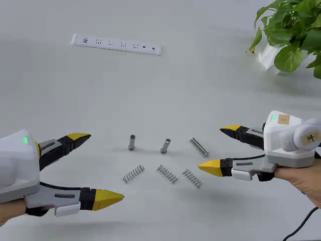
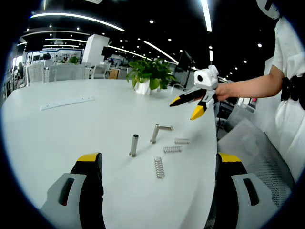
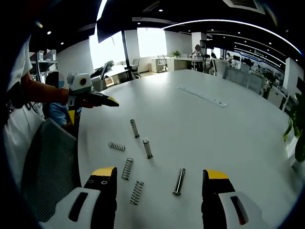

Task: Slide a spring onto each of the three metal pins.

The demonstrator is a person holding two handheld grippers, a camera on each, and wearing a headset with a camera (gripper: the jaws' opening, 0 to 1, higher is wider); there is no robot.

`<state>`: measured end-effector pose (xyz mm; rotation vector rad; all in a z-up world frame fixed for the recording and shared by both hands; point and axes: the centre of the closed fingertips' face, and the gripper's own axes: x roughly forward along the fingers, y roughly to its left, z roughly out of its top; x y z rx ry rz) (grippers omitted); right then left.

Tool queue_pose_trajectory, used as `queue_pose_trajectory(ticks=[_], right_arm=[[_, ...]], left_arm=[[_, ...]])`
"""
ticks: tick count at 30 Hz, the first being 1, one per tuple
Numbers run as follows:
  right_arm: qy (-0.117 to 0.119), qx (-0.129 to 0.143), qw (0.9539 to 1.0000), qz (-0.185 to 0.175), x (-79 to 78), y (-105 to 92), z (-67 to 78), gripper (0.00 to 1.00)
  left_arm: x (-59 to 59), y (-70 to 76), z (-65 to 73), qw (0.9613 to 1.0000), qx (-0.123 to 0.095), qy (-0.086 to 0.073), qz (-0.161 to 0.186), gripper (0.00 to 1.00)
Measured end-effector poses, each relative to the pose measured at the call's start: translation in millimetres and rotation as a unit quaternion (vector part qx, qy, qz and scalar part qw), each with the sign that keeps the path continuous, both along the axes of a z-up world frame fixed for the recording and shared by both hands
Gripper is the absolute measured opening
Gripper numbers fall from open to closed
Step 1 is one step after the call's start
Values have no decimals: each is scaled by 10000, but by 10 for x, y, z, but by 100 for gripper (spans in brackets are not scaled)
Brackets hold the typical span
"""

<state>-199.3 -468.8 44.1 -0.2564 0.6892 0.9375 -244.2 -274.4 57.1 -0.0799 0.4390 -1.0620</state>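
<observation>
Three metal pins lie mid-table: the left pin [image 1: 132,142] and middle pin [image 1: 165,146] stand upright, and the right pin [image 1: 199,146] lies on its side. In front of them lie three loose springs [image 1: 133,173] [image 1: 167,173] [image 1: 192,178], none on a pin. My left gripper [image 1: 98,167] hovers open at the lower left, short of the springs. My right gripper [image 1: 216,148] is open just right of the lying pin. In the left gripper view a spring [image 2: 158,168] lies ahead between my jaws. In the right gripper view the lying pin [image 3: 179,182] is nearest.
A white power strip [image 1: 116,44] lies at the far left of the table. A green plant [image 1: 291,30] in a white pot stands at the far right corner. A black cable [image 1: 301,226] trails off the lower right. A mesh chair [image 3: 47,167] stands beside the table edge.
</observation>
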Motion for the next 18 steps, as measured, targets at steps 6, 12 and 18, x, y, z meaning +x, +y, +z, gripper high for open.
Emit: queue_pose_trajectory(ticks=[6,12,18], right_arm=[[109,-110,9999,0,115,35,-46,63],[243,-265,9993,39,186,124,-96,55],[404,-464,9981,67,324,157,-183,46]], left_arm=[[12,11,0,10000,-37,13,30,98],[20,4,11,10000,-78,12,31,98],[24,-21,16,9999,-109,17,23,97]])
